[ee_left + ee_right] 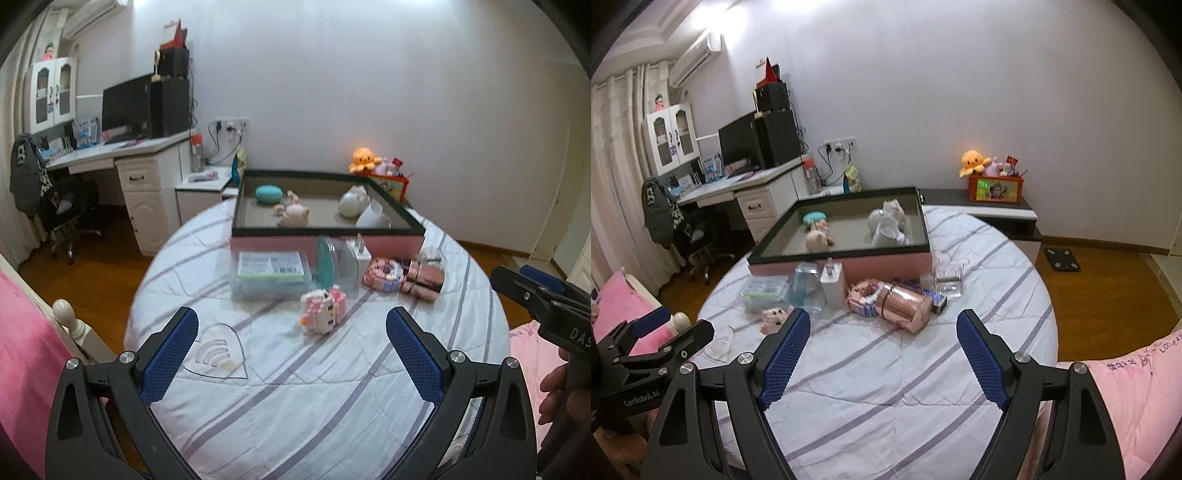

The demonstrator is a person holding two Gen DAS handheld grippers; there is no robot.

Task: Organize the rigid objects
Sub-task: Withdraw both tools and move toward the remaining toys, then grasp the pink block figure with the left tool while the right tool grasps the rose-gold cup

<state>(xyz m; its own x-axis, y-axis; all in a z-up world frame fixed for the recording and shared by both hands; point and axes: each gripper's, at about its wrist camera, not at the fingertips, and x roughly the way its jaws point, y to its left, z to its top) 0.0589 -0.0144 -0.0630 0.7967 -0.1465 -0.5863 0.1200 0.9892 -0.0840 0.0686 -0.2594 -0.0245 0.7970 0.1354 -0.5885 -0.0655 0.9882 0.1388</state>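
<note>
Striped bedspread (295,387), blurred clutter beside pink box (886,267), left gripper (291,328) and right gripper (882,332) wide, empty.

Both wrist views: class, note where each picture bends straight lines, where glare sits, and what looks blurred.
Left wrist view: fisheye bows the bed into a dome, corners black; the block toy is slightly soft. Right wrist view: same bowing, glare at top centre; the copper tin reflects light.

On the bed (886,369), a tray (846,264) sits at the back with toys (816,238) inside; a charger (833,282), a tin (905,306) and a box (271,275) lie before it.
</note>
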